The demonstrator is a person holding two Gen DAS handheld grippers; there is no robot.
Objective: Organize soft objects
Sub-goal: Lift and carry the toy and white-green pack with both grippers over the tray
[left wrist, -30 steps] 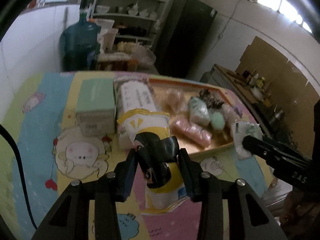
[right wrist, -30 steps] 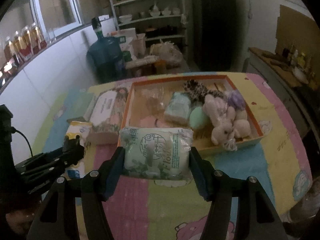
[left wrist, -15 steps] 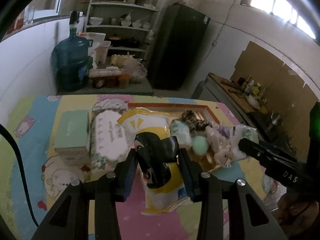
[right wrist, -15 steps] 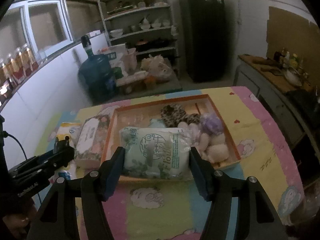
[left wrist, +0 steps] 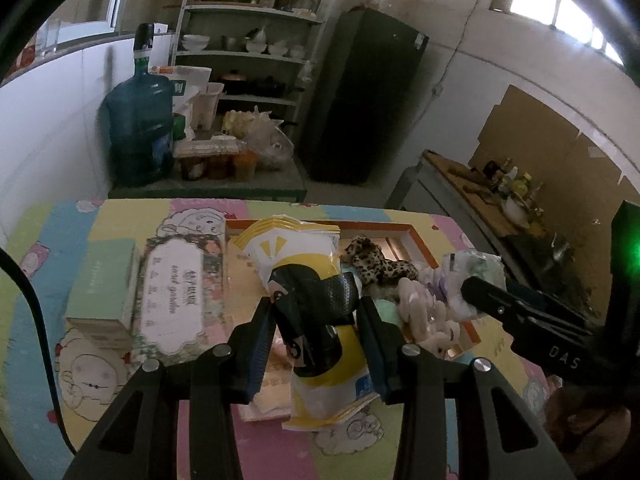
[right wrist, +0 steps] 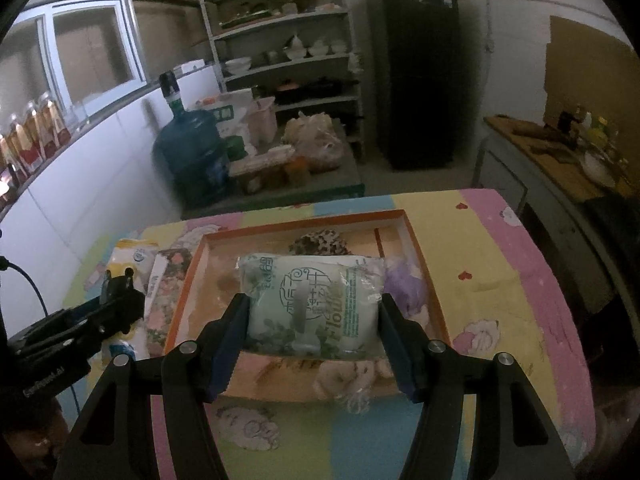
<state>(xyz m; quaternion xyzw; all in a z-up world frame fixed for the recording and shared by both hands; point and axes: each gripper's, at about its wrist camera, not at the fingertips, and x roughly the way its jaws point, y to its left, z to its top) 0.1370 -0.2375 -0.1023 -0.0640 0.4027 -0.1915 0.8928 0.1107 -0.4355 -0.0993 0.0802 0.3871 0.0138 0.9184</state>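
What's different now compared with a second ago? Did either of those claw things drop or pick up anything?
Nothing was dropped or picked up. Both grippers rose and tilted up, so the table looks lower and farther. The left gripper keeps the yellow-and-white pack; the right gripper keeps the green tissue pack, now over the orange tray. The tray's toys and the boxes beside it stayed put.

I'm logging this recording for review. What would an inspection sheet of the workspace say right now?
Surface: table under a pastel cartoon cloth.
Job's things: orange tray holding plush toys and a leopard-print piece; yellow pouch in left claw; green tissue pack in right claw.
Clutter: floral wipes pack, green box beside the tray.
Grippers: both shut on loads, held above the table.
Cables: black cable at left.
Surroundings: water jug, shelves, dark fridge.
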